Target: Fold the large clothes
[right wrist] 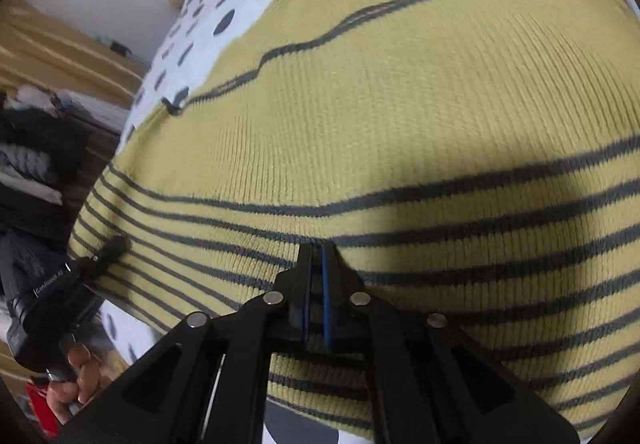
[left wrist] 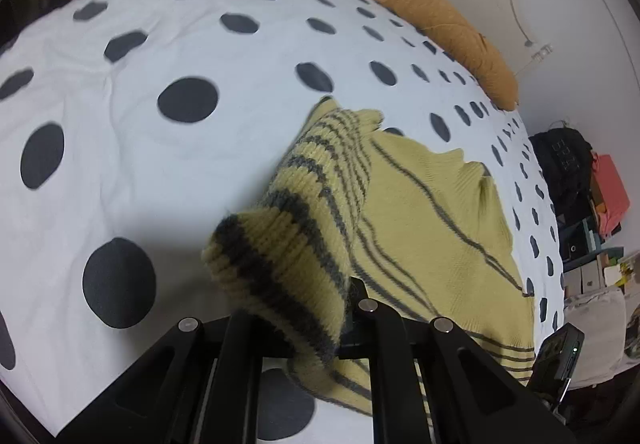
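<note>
Currently the yellow striped sweater (left wrist: 440, 212) lies on the polka-dot bed cover (left wrist: 140, 92), filling the lower right of the left wrist view and most of the right wrist view. The left gripper (left wrist: 344, 320) is clenched on the sweater's striped ribbed cuff (left wrist: 280, 256), which stands bunched and raised off the bed at lower centre; the sleeve drapes back toward the body. The right gripper (right wrist: 318, 272) has its jaws closed together at lower centre, pinching a small tuck of the striped hem band; how much knit sits between the pads is hard to tell.

Judged step: carrying the sleeve across the body for a fold. To do it well, keep the cuff pinch firm, lift high enough that the sleeve clears the body without dragging it, and let the right gripper anchor the hem so the panel stays flat; lay the sleeve straight along the stripes.

Pose: both grippers point steeply downward at the bed. In the right wrist view's lower left, a hand (right wrist: 76, 372) grasps the left gripper's handle. An orange pillow (left wrist: 440, 28) sits upper right, well apart.
</note>
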The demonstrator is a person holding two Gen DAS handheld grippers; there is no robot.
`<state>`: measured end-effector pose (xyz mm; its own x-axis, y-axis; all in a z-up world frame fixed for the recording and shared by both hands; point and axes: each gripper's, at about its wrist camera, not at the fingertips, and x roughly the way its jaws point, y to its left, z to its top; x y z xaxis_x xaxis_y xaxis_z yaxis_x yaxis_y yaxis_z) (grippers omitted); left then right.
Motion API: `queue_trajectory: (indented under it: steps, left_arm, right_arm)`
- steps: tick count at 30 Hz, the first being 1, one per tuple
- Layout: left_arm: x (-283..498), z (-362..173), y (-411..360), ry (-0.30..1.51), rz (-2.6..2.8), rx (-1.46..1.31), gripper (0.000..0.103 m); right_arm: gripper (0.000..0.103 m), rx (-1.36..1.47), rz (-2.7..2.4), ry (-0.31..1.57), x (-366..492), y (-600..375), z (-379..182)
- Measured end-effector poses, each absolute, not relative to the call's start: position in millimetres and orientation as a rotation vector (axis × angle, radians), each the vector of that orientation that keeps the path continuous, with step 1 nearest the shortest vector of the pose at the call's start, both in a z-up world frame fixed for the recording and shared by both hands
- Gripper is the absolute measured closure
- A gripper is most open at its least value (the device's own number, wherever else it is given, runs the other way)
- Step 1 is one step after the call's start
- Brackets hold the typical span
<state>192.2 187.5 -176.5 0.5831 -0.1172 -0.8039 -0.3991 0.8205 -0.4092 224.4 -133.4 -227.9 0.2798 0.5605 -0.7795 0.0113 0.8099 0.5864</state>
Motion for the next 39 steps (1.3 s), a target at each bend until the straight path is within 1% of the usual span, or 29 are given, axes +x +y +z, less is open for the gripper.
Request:
queue_trajectory:
  steps: [1,2,6,10,13,16,17,18,19,20,21,23,24,26,29,31,33,34,36,37,38,39]
  left_arm:
    - [194.1,-168.8,183.8,0.938,0.165,-0.592,0.094]
    - [197.2,-158.6,176.2,0.924,0.154,-0.574,0.094]
    - [212.3,-115.0,127.7,0.862,0.066,-0.523,0.094]
    - [222.5,-83.9,51.9,0.819,-0.073,-0.479,0.094]
    - [222.2,-80.4,-13.7,0.823,-0.202,-0.433,0.094]
    - [217.1,-97.9,-77.9,0.871,-0.320,-0.387,0.094]
    - [213.7,-112.3,-103.6,0.909,-0.361,-0.373,0.094]
    - [210.0,-125.4,-118.9,0.936,-0.385,-0.362,0.094]
    - [205.2,-141.8,-138.0,0.974,-0.412,-0.344,0.094]
    - [199.9,-162.0,-157.8,1.024,-0.440,-0.313,0.094]
    - [194.3,-184.4,-173.9,1.079,-0.461,-0.282,0.094]
    - [183.9,-224.3,-191.9,1.171,-0.465,-0.241,0.095]
    - [181.3,-232.7,-190.8,1.177,-0.461,-0.237,0.095]
    - [182.3,-231.2,-186.1,1.172,-0.471,-0.258,0.094]
    - [186.1,-213.5,-182.5,1.139,-0.487,-0.287,0.094]
    - [186.2,-210.0,-194.2,1.135,-0.506,-0.222,0.093]
    - [188.1,-218.0,-202.8,1.175,-0.503,-0.189,0.092]
    - [189.0,-219.7,-200.3,1.183,-0.499,-0.198,0.090]
    - [186.0,-213.5,-193.0,1.178,-0.510,-0.233,0.078]
    - [180.9,-206.5,-187.5,1.174,-0.545,-0.254,0.061]
    - [175.8,-200.7,-183.2,1.172,-0.571,-0.261,0.051]
    - [168.0,-192.2,-174.2,1.158,-0.580,-0.270,0.049]
  right_arm:
    - [0.100,0.606,0.396,1.259,225.3,-140.7,-225.8]
    - [0.097,0.653,0.393,1.260,224.6,-147.0,-222.4]
    - [0.096,0.734,0.371,1.178,206.0,-185.8,-191.7]
    - [0.095,0.780,0.344,1.088,174.4,-240.9,-162.4]
    - [0.095,0.818,0.299,1.032,149.6,-287.0,-146.7]
    - [0.093,0.826,0.237,0.990,124.7,-327.2,-136.3]
    - [0.089,0.827,0.206,0.978,116.4,-340.3,-134.2]
    - [0.083,0.833,0.177,0.966,107.8,-353.6,-133.3]
    - [0.079,0.840,0.153,0.956,101.3,-364.6,-132.7]
    - [0.070,0.844,0.130,0.951,96.1,-371.6,-133.0]
    - [0.065,0.850,0.103,0.945,91.1,-381.3,-134.2]
    - [0.065,0.854,0.069,0.954,88.8,-393.9,-138.7]
    - [0.065,0.854,0.063,0.963,90.7,-396.3,-140.0]
    - [0.065,0.848,0.057,0.963,94.4,-399.9,-139.0]
    - [0.065,0.828,0.068,0.956,106.4,-398.7,-134.3]
    - [0.064,0.824,0.096,0.953,113.5,-400.2,-131.1]
    - [0.061,0.819,0.131,0.955,123.5,-397.5,-125.4]
    - [0.059,0.828,0.160,0.954,129.8,-394.7,-122.0]
    - [0.050,0.821,0.193,0.959,140.1,-387.4,-114.3]
    - [0.048,0.802,0.201,0.968,144.6,-383.0,-110.8]
    - [0.047,0.773,0.200,0.979,148.9,-376.9,-107.1]
    - [0.046,0.747,0.209,0.995,152.5,-370.0,-105.2]
